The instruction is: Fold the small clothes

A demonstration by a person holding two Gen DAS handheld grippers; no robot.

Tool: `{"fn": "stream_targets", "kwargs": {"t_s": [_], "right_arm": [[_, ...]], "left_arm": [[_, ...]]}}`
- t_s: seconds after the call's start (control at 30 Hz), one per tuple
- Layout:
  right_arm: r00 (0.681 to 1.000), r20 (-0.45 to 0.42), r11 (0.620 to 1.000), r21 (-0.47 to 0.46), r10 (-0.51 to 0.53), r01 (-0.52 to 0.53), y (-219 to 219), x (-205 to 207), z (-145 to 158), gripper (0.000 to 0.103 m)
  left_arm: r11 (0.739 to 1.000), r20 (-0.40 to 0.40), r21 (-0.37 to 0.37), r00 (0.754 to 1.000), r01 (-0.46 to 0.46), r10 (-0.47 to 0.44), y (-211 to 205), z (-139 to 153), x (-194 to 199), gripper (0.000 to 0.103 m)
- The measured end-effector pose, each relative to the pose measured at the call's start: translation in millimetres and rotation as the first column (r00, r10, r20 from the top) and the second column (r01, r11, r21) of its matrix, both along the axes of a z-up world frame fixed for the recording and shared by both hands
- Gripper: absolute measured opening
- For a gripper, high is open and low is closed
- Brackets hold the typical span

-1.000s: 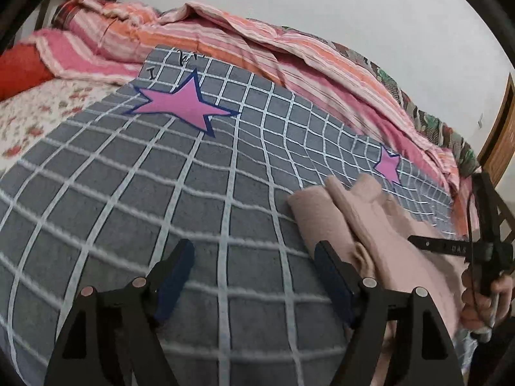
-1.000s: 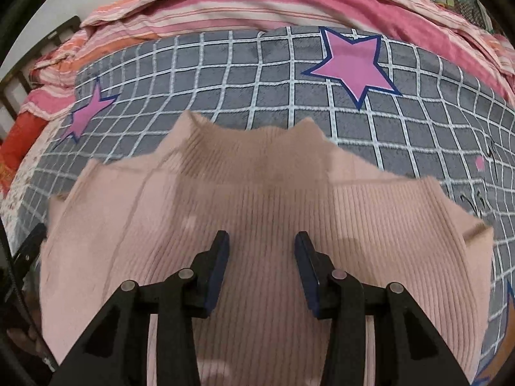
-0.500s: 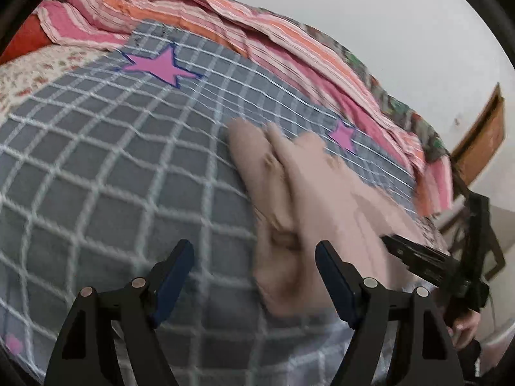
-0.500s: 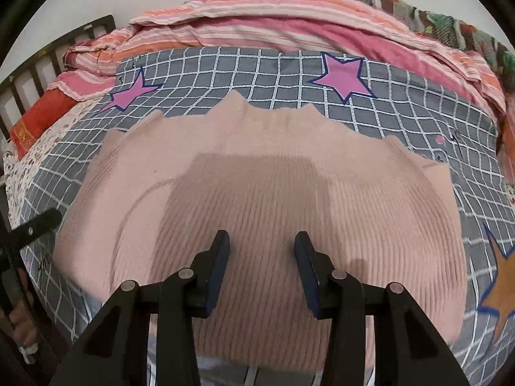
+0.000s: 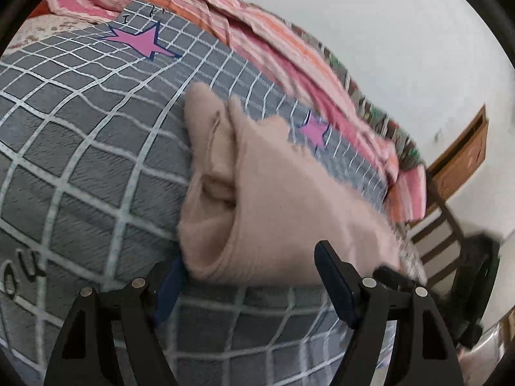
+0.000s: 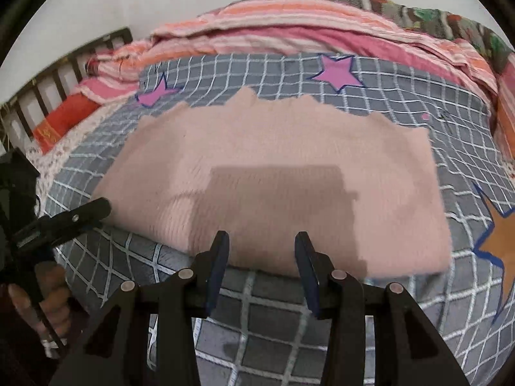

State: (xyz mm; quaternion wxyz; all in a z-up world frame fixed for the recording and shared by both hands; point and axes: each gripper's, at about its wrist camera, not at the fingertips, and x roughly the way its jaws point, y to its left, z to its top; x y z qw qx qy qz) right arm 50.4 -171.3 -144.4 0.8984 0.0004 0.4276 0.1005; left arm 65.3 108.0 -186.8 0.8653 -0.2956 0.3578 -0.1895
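- You are working over a bed [image 6: 273,318] laid with a grey checked cover with pink stars, a rumpled striped quilt [image 6: 289,22] along its far edge below a pale wall, and a slatted headboard [image 6: 58,74] at the far-left corner in the right wrist view.
- The pink ribbed garment [image 6: 273,173] lies flat on the cover toward the bed's near edge, as a broad oblong with jagged points along its far side.
- In the left wrist view the garment [image 5: 273,212] shows stacked layers and a rolled fold at its left end, so at least 1 fold looks done.
- What changed: 1 second ago your right claw [image 6: 262,267] hung low over the knit, which filled that view; now it has drawn back toward the bed's near edge, and the whole garment shows ahead of it. Its jaws stand narrowly apart, holding nothing.
- Your left claw [image 5: 249,284] has swung from bare cover, with the garment off to its right, to face the garment's left end. Its jaws are wide and empty, with the rolled fold just ahead.
- In the right wrist view the left claw [image 6: 93,209] sits beside the garment's near-left corner.
- My read: you have let go and stepped back, so the next fold likely begins from that left end.
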Motion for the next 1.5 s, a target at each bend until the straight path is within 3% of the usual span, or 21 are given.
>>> {"fn": "stream_targets", "kwargs": {"t_s": [0.27,0.43,0.53,0.63,0.83,1.1,1.27,1.37,1.5], "right_arm": [[0.995,0.001,0.992,0.067,-0.105,0.104,-50.1,-16.8,10.6,0.043],[0.984,0.016,0.981,0.091,-0.175,0.173,-87.0,-29.2,18.3,0.043],[0.976,0.015,0.971,0.104,-0.217,0.215,-107.9,-36.1,18.6,0.043],[0.969,0.003,0.961,0.124,-0.248,0.246,-125.4,-40.3,15.4,0.043],[0.963,0.004,0.953,0.141,-0.27,0.267,-142.8,-43.8,12.0,0.043],[0.949,0.023,0.933,0.192,-0.315,0.305,-173.2,-49.1,13.9,0.043],[0.935,0.024,0.918,0.198,-0.355,0.343,-194.9,-59.1,13.4,0.043],[0.919,0.016,0.901,0.207,-0.393,0.382,-212.4,-68.1,12.7,0.043],[0.9,0.005,0.881,0.207,-0.435,0.425,-231.4,-83.4,11.9,0.043]], "left_arm": [[0.998,0.026,-0.008,0.998,-0.063,0.064,-20.5,9.5,40.4,0.072],[0.986,0.022,0.014,0.986,-0.165,0.165,-17.8,11.7,56.5,0.065],[0.976,-0.005,0.009,0.976,-0.219,0.219,-13.7,9.6,61.9,0.051],[0.973,-0.004,0.047,0.974,-0.225,0.225,-15.6,12.8,64.9,0.029],[0.966,0.018,0.129,0.974,-0.224,0.224,-31.0,41.0,67.6,0.024],[0.943,0.106,0.285,0.983,-0.172,0.147,-98.4,103.4,75.6,0.021],[0.946,0.161,0.313,0.986,-0.087,0.037,-161.0,134.4,80.0,0.021],[0.943,0.162,0.332,0.987,-0.036,-0.019,-210.5,136.0,80.7,0.021],[0.922,0.104,0.379,0.987,0.075,-0.123,-284.4,106.3,77.8,0.021]]}}
